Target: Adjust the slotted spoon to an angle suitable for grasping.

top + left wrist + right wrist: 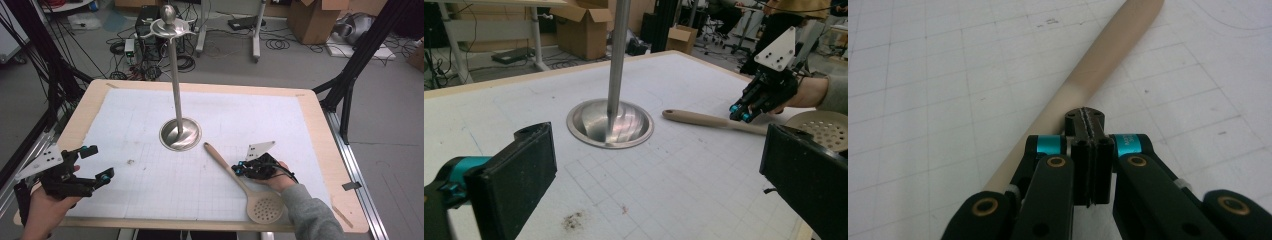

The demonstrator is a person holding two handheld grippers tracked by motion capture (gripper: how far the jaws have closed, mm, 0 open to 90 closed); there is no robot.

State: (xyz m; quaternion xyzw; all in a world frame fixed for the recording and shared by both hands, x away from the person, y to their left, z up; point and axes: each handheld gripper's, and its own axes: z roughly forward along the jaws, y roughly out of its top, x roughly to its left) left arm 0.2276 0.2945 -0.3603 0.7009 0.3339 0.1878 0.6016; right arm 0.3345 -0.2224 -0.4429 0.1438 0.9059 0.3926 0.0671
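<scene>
A pale wooden slotted spoon lies on the white gridded mat, handle toward a metal stand with a tall pole and hooked top. My right gripper is shut with its jaws pressed flat together. In the right gripper view its tip sits right over the spoon handle; nothing is between the jaws. My left gripper stands open at the near left of the table. In the left gripper view its jaws frame the stand base, the spoon and the right gripper.
The mat covers a wooden board with a raised rim. A small dark smudge marks the mat near the left gripper. Beyond the table, cables, boxes and black frame legs stand on the floor.
</scene>
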